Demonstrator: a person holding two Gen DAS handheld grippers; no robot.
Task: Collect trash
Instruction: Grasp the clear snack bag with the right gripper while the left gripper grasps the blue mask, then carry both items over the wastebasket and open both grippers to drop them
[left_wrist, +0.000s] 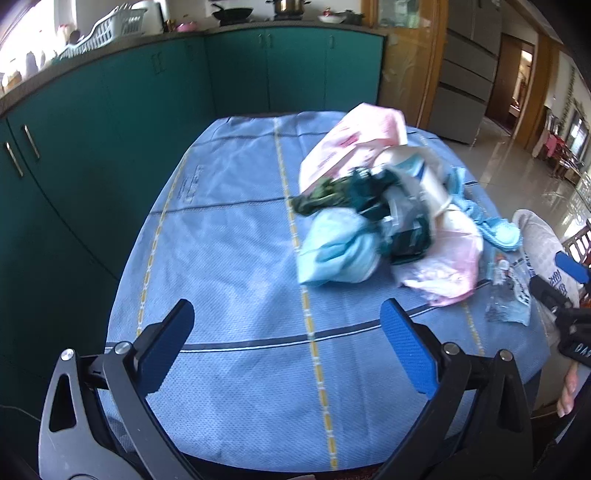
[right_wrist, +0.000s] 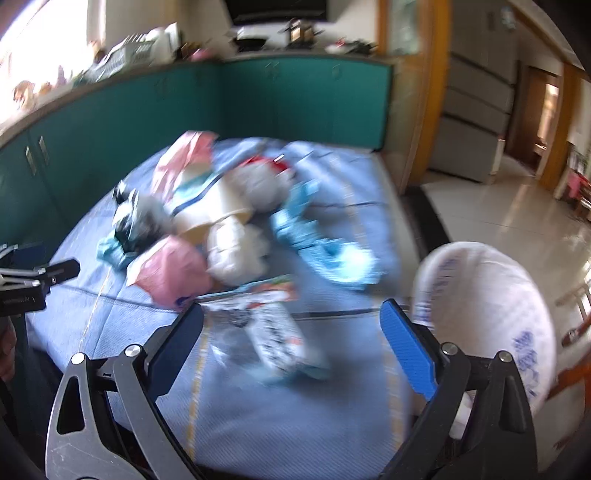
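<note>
Trash pile (left_wrist: 384, 214) on tablecloth (left_wrist: 229, 258), sack (right_wrist: 491, 314) right of it, cabinets (left_wrist: 110, 122) behind

Our left gripper (left_wrist: 286, 345): black arms, grey side plates with triangular cut-outs, silver screws at the pivots, blue textured pads (left_wrist: 408, 349). Our right gripper (right_wrist: 291, 347) matches, blue pad (right_wrist: 406, 350) and all; white lettering on its black body.

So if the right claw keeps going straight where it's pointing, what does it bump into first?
Probably the clear printed wrapper lying flat on the blue cloth. It sits right between the open right claw fingers, just ahead. The picture is blurry, so depth is a guess; the trash pile lies further back.
</note>
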